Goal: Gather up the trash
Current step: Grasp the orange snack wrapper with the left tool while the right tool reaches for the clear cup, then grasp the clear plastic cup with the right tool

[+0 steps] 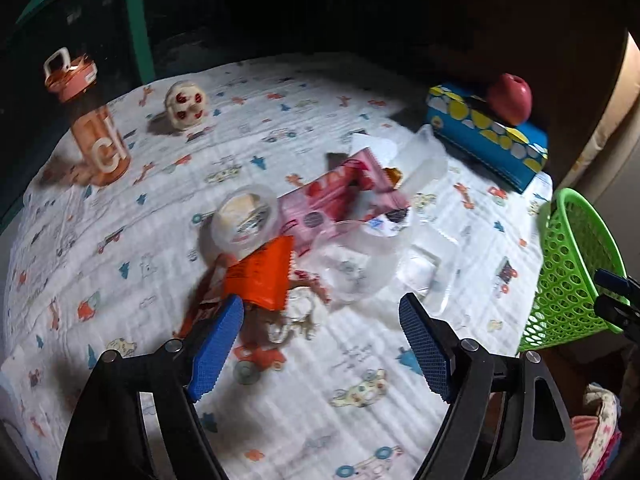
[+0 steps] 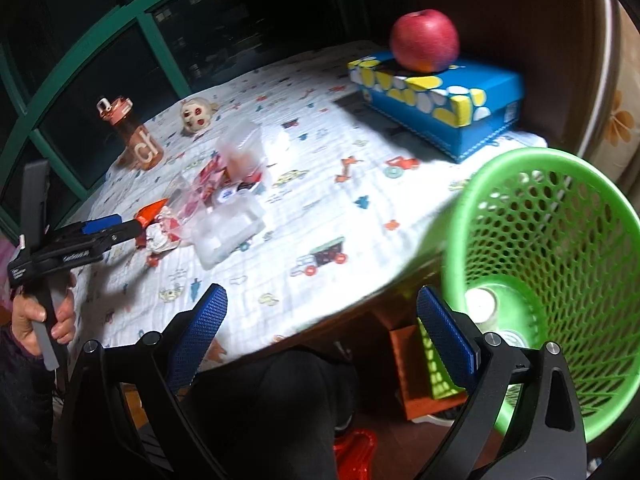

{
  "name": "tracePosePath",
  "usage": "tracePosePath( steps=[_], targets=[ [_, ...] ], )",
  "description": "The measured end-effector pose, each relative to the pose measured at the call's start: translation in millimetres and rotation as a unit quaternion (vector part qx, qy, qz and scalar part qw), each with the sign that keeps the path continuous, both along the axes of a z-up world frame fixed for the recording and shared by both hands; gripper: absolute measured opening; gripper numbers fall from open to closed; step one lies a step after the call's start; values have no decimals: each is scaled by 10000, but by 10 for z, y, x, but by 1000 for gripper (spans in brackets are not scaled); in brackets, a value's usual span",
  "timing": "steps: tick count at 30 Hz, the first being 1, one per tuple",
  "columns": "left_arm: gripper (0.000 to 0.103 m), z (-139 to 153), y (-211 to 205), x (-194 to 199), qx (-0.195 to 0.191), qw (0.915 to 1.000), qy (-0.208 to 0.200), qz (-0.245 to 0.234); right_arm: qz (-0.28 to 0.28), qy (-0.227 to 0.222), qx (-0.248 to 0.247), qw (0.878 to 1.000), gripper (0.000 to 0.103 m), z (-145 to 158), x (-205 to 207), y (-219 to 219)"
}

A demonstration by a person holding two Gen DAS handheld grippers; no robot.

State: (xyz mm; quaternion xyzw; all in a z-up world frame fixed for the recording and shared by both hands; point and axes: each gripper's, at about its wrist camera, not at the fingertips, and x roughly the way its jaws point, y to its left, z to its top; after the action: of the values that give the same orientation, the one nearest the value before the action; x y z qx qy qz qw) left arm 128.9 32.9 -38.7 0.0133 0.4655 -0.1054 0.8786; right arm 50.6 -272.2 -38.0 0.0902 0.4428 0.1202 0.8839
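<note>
- Left wrist view: the left gripper (image 1: 320, 320) is held spread and empty just before the trash pile (image 1: 320, 216) on the cloth (image 1: 120, 240); the basket (image 1: 568, 272) is seen right of the pile.
- Right wrist view: the right gripper (image 2: 320, 320) is spread, nothing pinched, left of the basket (image 2: 560, 240); the pile (image 2: 216, 208) lies farther left.

A white cloth (image 2: 340, 208) printed with small cars covers the bench. The basket (image 2: 560, 264) is bright green mesh, the box (image 2: 448, 108) blue with yellow and white dots, the apple (image 2: 424, 40) red, and one blurred wrapper (image 1: 260, 276) seems orange.
</note>
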Motion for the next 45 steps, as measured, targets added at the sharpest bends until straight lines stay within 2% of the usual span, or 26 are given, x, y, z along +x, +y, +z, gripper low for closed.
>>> tracePosePath(
  steps=[4, 11, 14, 21, 25, 35, 41, 45],
  targets=[
    [72, -108, 254, 122, -235, 9995, 149, 126, 202, 42, -3, 9998, 95, -34, 89, 202],
    [63, -292, 357, 337, -599, 9973, 412, 84, 494, 95, -62, 9987, 95, -63, 251, 530],
    [54, -327, 378, 367, -659, 9969, 428, 48, 632, 51, -115, 9979, 95, -63, 302, 676],
    [28, -344, 501, 375, -829, 9957, 404, 57, 929, 22, -164, 9955, 95, -89, 468, 985],
    [20, -305, 619, 337, -938, 9949, 330, 171, 1093, -34, -184, 9938, 95, -92, 569, 1154],
    [15, -101, 889, 198, -1203, 9919, 118, 380, 1527, -100, -323, 9877, 92, -232, 919, 1629],
    [15, 5, 983, 134, -1259, 9912, 2, 414, 1808, -35, -587, 9818, 86, -366, 1092, 1891],
    [15, 21, 1008, 109, -1275, 9910, -7, 404, 1871, 3, -826, 9789, 78, -467, 1163, 2001]
  ],
)
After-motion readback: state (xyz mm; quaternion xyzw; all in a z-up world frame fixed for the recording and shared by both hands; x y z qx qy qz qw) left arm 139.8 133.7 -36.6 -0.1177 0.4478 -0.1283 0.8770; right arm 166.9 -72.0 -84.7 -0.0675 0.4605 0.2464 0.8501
